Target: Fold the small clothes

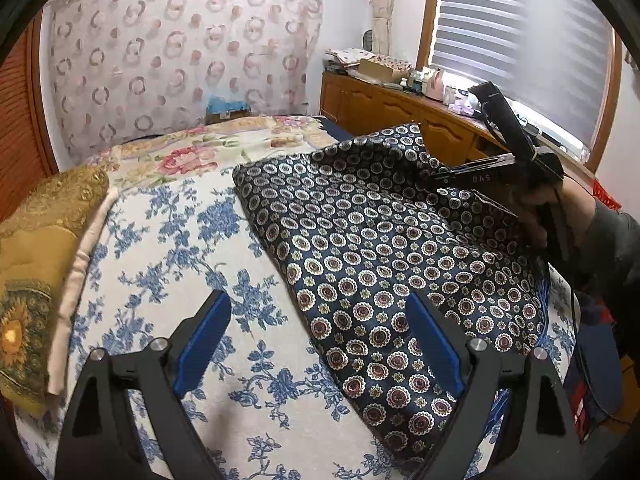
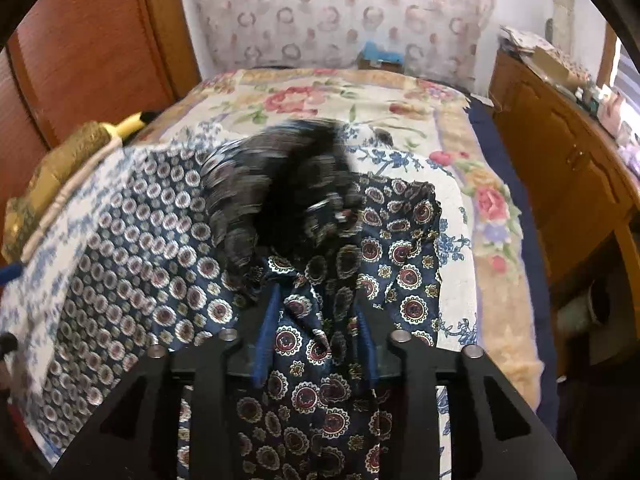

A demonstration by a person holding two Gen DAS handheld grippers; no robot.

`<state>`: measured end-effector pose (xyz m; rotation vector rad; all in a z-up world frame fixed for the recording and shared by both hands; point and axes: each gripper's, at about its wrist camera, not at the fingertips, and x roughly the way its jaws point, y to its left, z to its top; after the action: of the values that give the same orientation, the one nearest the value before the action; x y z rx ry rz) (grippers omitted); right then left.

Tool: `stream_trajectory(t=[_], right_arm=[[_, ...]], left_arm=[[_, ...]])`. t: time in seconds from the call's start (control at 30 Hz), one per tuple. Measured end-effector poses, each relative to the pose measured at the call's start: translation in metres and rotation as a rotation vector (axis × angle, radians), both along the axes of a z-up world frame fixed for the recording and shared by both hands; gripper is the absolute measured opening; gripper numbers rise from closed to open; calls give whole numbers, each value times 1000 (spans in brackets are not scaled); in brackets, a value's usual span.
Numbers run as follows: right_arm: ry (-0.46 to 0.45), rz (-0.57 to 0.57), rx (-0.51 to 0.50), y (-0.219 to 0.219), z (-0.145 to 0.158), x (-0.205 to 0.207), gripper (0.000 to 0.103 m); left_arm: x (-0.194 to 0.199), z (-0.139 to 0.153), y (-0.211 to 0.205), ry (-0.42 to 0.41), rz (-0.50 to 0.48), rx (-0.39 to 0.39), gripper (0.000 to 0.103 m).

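Mid-fold: right gripper point(image 2: 316, 336) fingers clamped on navy medallion-print silky cloth point(image 1: 384, 248), left gripper point(image 1: 320, 340) fingers apart, empty. Next: drag across, lay flat on bed point(image 1: 160, 240).

The white bedspread with blue flower print point(image 1: 172, 240) lies bare left of the navy medallion-patterned garment point(image 1: 380, 248), leaving open passage there. A gold embroidered cushion point(image 1: 36, 248) borders its far left; a wooden sideboard point(image 1: 400, 108) bounds the right.
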<state>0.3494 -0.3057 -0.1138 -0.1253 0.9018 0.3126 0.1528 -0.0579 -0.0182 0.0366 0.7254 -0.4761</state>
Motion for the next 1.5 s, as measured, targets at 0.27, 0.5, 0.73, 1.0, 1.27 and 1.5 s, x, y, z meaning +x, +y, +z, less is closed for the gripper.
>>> stream_trajectory(t=[0.27, 0.5, 0.73, 1.0, 1.27, 1.5], right_arm=[[28, 10, 11, -4, -4, 11, 14], [-44, -54, 44, -28, 11, 0, 1], [-64, -154, -83, -51, 14, -7, 19], [-137, -77, -62, -40, 23, -44, 34], [-98, 38, -139, -5, -7, -62, 39], [-135, 9, -113, -8, -16, -109, 51]], left_arm=[[-2, -14, -6, 35, -4, -3, 90], [-4, -14, -6, 32, -6, -7, 90], [-6, -17, -14, 34, -29, 7, 90], [-6, -30, -24, 66, -44, 43, 90], [-7, -40, -30, 91, -48, 72, 90], [-12, -40, -33, 97, -65, 60, 90]])
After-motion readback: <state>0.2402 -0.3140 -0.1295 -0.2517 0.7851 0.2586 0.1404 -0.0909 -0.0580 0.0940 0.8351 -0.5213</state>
